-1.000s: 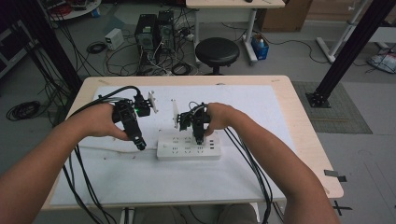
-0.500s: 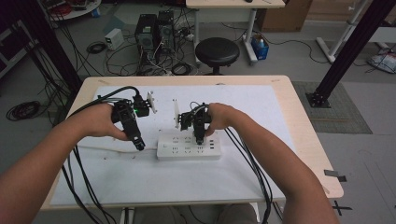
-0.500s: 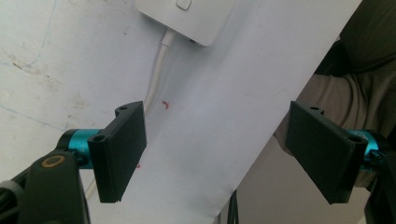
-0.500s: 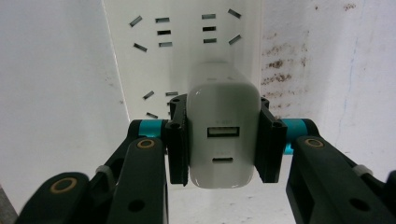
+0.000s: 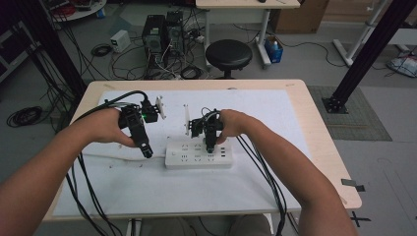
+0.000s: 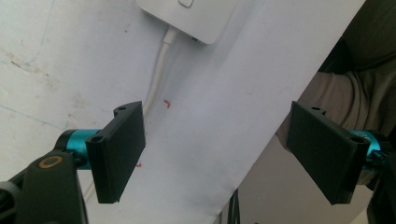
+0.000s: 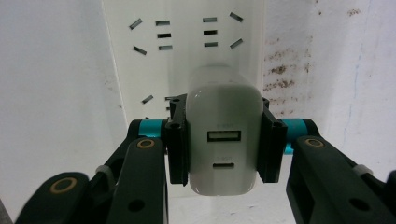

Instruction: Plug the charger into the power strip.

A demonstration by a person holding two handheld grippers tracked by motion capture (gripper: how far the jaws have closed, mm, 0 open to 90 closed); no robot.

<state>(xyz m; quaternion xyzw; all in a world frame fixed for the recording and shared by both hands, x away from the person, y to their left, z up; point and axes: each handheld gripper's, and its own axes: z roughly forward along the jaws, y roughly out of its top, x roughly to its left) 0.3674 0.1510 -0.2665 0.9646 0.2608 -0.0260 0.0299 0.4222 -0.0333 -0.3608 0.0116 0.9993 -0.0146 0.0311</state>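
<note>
So, starting big: the surface [image 5: 275, 196] has a white sheet over it, and the white power strip [image 5: 199, 154] lies flat in the middle, its cord [image 6: 158, 74] trailing off toward my left side. No containers anywhere on it — nothing to report there.

My right gripper [image 5: 210, 146] is pinching a white USB charger [image 7: 224, 142] by its two flat sides, right over the power strip. In the right gripper view the charger's USB ports face the camera and the strip's sockets sit just beyond it. I'd guess I'm plugging it in, though I can't see the prongs, so I can't tell if it's seated yet.

To do this well: keep the charger square to the strip, push straight down, no twisting.

My left gripper [image 5: 146, 151] hangs spread wide just beside the strip's left end, holding nothing — I'd probably rest it on the strip so it doesn't slide.
</note>
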